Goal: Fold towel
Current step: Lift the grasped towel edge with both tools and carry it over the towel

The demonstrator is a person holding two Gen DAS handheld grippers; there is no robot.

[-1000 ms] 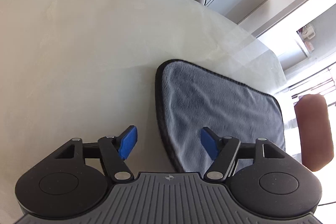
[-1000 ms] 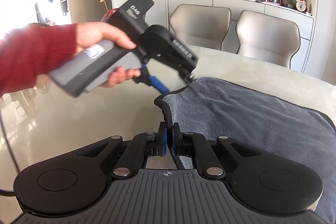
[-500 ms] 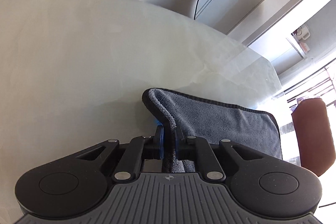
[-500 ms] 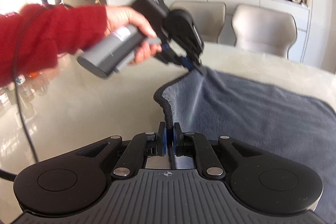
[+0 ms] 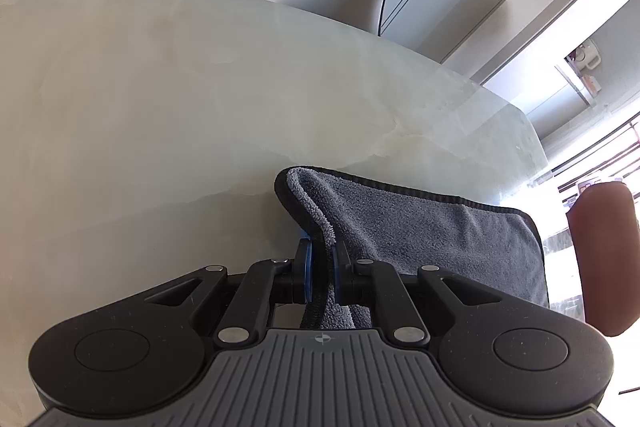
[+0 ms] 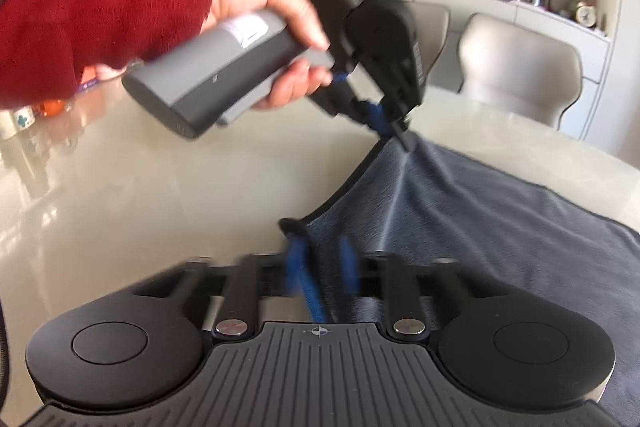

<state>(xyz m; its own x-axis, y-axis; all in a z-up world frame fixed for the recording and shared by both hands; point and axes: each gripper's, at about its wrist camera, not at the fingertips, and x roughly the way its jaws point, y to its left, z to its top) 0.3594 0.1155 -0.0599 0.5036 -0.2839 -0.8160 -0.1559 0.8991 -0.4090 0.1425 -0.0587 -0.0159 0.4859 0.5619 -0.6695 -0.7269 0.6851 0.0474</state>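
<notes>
Towel: grey, plush, dark-hemmed, spread near the right edge of the pale surface, one end lifted off it. Left hand-held gripper clamped on the hem at the far lifted corner; right hand-held gripper blurred, jaws closing with the near hem between the blue pads. Likely light, soft and limp, sagging between grips and dragging on the stone, so best taken by the stitched corners, kept taut.
</notes>
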